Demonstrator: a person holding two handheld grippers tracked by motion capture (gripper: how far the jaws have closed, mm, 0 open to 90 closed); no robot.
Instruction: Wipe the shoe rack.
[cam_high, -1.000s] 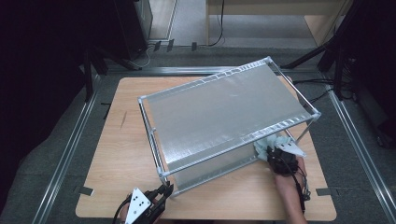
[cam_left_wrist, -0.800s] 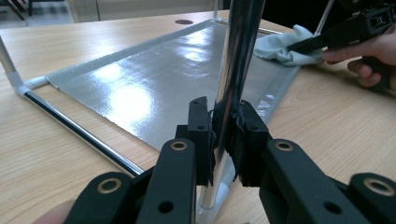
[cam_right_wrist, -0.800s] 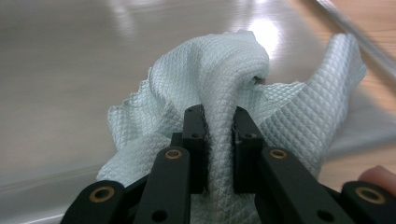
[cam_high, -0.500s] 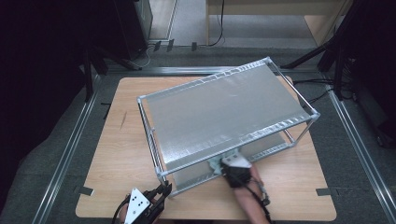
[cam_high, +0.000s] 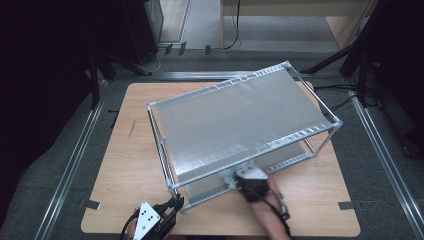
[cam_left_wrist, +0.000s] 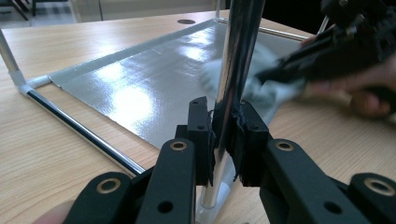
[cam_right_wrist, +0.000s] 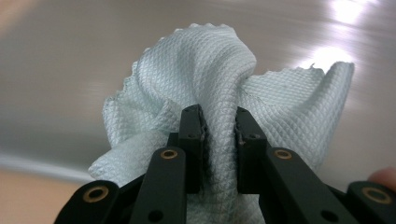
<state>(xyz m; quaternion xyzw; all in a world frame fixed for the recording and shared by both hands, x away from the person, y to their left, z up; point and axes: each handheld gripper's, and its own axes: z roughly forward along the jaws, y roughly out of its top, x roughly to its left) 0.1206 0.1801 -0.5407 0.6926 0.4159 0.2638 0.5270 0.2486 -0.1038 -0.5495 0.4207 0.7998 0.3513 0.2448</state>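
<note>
Right gripper view has my right gripper (cam_right_wrist: 219, 122) pinched on the pale cloth (cam_right_wrist: 224, 70), resting on the rack's lower silver shelf (cam_right_wrist: 70, 56); my left gripper (cam_left_wrist: 223, 122) clamps the front corner post (cam_left_wrist: 240, 56); a loose pinch could drop the cloth mid-wipe; a slipping post would let the rack skid.

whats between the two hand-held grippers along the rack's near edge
Bare silver bottom shelf and wooden table, seen in the left gripper view and high view.
</note>
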